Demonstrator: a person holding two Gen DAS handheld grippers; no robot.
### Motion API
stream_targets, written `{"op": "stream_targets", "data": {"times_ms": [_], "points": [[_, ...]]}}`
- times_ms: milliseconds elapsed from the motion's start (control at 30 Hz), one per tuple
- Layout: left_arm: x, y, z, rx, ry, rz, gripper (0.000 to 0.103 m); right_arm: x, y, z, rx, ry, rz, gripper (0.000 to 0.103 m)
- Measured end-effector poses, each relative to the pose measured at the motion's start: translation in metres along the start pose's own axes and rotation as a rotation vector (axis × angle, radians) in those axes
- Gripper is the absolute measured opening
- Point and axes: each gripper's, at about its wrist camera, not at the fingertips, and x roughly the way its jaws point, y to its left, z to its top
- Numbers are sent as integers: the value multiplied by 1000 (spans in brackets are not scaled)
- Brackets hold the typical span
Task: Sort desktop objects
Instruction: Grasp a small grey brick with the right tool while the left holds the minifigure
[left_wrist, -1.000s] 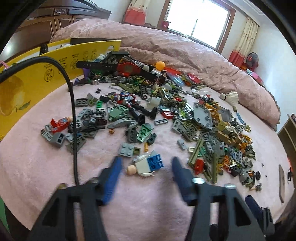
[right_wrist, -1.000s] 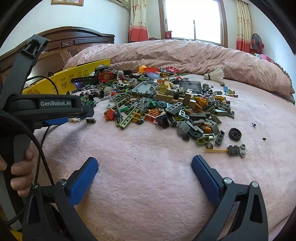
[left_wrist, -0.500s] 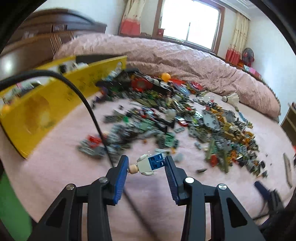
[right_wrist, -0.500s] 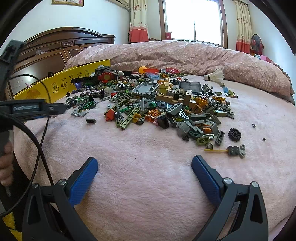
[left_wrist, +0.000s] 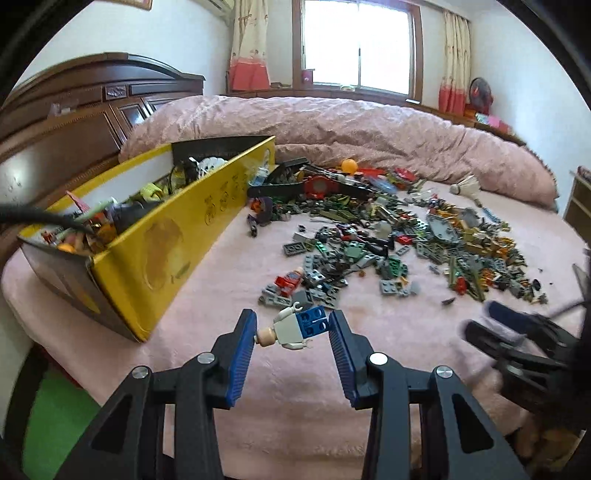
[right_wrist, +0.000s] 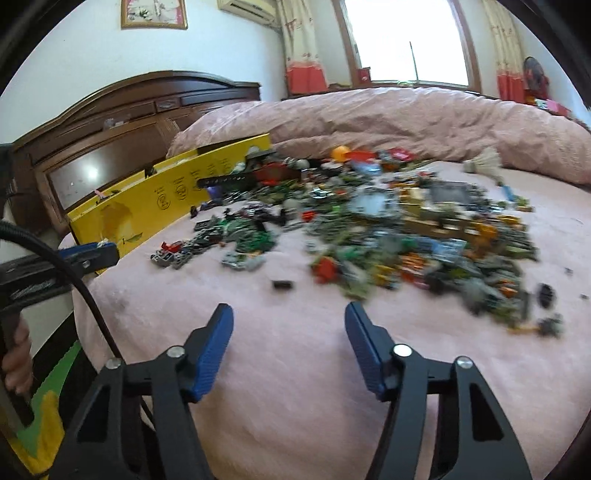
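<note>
A toy minifigure (left_wrist: 295, 328) with a white torso and blue legs lies crosswise in my left gripper (left_wrist: 291, 334), head against the left pad, legs against the right; the gripper is shut on it above the pink bedspread. The long yellow box (left_wrist: 166, 243) of mixed toys stands just to its left. A big heap of building bricks (left_wrist: 406, 243) spreads ahead. My right gripper (right_wrist: 290, 325) hovers over bare bedspread, its jaws closing with nothing between them. It also shows blurred as my right gripper (left_wrist: 495, 325) low on the right.
A shuttlecock (left_wrist: 465, 186) and an orange ball (left_wrist: 349, 165) lie at the heap's far side. A rolled pink quilt (left_wrist: 369, 125) and dark wooden headboard (left_wrist: 74, 110) close off the back. A black cable (right_wrist: 85, 288) hangs at left, near a hand (right_wrist: 16, 354).
My left gripper closed on the minifigure, lifted it off the bedspread and swung left, bringing the yellow box close. My right gripper's jaws narrowed and its view shifted, now blurred.
</note>
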Motion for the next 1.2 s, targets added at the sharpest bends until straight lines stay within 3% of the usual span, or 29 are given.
{"op": "stream_targets", "data": {"times_ms": [167,233,300,400,600,900,967,1033,1200], "points": [[15,-4,-7,-29,23,-64,41,32,8,4,7,10,-72,44],[21,-6,-8,-53,26,-94,41,32,10,5,-4,3,-98,27],[24,-10,-8,-48,20,-103,41,30,9,4,-9,6,-114,16],[26,-15,-9,-18,0,-102,41,19,8,1,-16,3,-125,8],[30,-20,-14,9,-4,-102,41,4,16,-7,-60,-2,-120,8],[31,-20,-17,12,3,-105,41,33,8,2,-40,-13,-111,18],[30,-20,-16,15,-2,-108,41,34,9,2,-45,-14,-116,17],[29,-21,-16,13,-8,-114,41,32,11,2,-60,-18,-121,7],[26,-20,-13,9,-18,-120,41,24,15,3,-66,-28,-111,7]]}}
